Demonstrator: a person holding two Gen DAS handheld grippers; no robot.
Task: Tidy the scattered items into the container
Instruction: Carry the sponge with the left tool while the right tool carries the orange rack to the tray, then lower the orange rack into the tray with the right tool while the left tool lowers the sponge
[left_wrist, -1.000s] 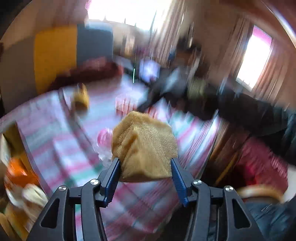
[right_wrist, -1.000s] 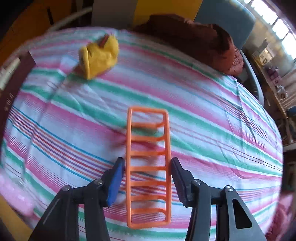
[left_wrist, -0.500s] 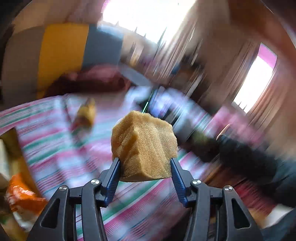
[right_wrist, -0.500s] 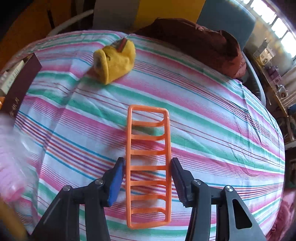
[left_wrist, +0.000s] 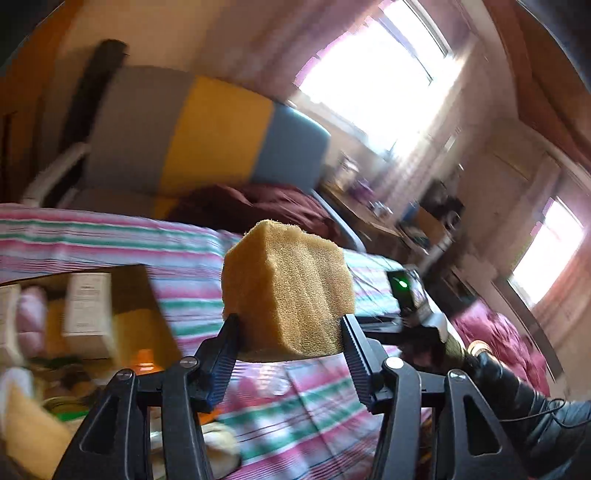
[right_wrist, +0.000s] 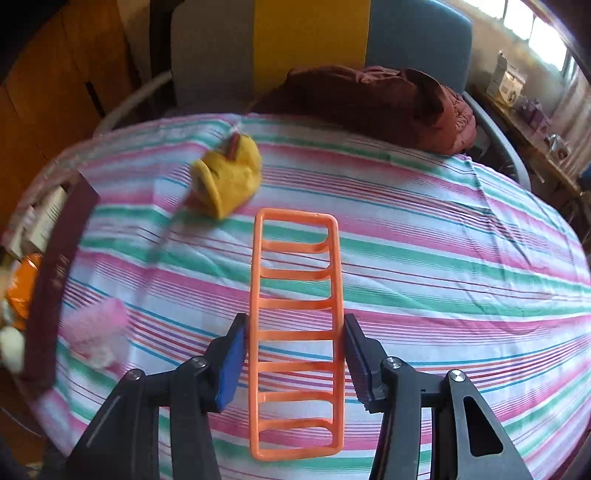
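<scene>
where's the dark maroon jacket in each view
Left wrist view: the crumpled dark maroon jacket lies at centre, just above the held foam block, against the chair.
Right wrist view: it sits upper centre-right, at the table's far edge.
Shared landmark: the grey, yellow and blue chair back behind it.

Both grippers, the left gripper (left_wrist: 288, 354) and the right gripper (right_wrist: 293, 363), have black arms, shiny round screws and blue ridged pads.
</scene>
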